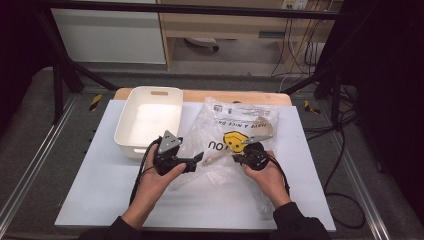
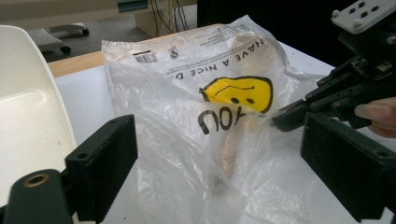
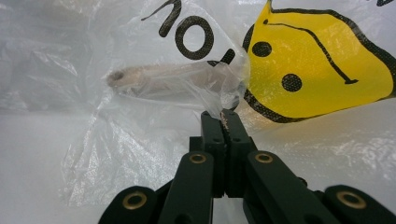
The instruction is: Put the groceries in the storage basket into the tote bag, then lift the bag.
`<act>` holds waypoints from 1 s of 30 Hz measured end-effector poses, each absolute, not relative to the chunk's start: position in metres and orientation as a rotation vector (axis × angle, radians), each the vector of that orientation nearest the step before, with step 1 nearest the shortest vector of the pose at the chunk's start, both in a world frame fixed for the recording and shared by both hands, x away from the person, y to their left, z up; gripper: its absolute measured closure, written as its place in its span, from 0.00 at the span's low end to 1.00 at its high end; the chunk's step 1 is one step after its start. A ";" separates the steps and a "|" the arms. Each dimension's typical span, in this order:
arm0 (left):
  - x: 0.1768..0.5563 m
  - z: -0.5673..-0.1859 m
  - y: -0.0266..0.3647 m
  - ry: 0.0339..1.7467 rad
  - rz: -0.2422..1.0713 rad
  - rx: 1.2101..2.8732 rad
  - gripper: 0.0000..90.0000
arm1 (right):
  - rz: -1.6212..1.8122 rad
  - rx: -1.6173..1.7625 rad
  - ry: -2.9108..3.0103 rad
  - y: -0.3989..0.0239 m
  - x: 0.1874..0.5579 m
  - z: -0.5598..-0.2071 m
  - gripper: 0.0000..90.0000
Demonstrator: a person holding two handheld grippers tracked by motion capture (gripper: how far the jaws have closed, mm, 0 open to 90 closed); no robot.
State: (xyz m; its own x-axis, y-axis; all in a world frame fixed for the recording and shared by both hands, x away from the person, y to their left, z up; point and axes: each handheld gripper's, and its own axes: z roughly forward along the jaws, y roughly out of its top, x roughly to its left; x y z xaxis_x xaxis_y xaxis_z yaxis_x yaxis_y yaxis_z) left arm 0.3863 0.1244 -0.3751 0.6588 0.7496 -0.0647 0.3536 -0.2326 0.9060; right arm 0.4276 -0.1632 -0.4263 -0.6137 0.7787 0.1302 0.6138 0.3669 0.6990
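Clear plastic film forms the one bag [image 1: 235,135] that we see lying crumpled on the white worktop [image 1: 100,190], just right of the one white tub [image 1: 148,120]. We count two claws, one in each of the person's hands. The bag carries one yellow smiling face [image 1: 231,141] and black lettering: we read "HAVE A NICE D", with the rest lost in a fold, and below the face "YOU", of which the first letter is partly hidden. A barcode and two small printed symbols sit near the bag's far edge, too small to read.

The left claw [image 2: 219,163] stands wide open, with its jaws well apart and nothing pressed between them; the bag lies ahead of them in the left gripper view. The right claw [image 3: 224,116] is closed tight on a pinch of the bag's film just below the face, as the right gripper view shows at close range.

Inside the bag we make out two pale wooden utensils in the high view, one near the face and one farther back. The right gripper view shows the handle [image 3: 163,77] of one through the film, ending in a dark tip. The left gripper view adds the right claw from the side, with a fingertip on its body, and the tub's wall at the left edge.
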 end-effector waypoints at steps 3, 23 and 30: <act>0.384 -0.372 0.128 0.873 0.507 1.836 0.11 | 1.057 1.230 2.421 -0.162 0.426 -0.429 1.00; 0.371 -0.368 0.170 0.914 0.566 1.813 0.08 | 1.078 1.260 2.355 -0.167 0.413 -0.420 0.46; 0.365 -0.372 0.178 0.923 0.550 1.799 0.08 | 1.128 1.275 2.219 -0.180 0.399 -0.401 0.21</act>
State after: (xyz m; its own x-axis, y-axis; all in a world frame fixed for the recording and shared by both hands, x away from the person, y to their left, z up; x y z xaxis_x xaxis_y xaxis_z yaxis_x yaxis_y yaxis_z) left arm 0.3655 0.1779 -0.3717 0.6054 0.7948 -0.0433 0.3407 -0.2096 0.9165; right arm 0.3988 -0.1803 -0.4012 -0.5379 0.8383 0.0891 0.5658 0.2807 0.7753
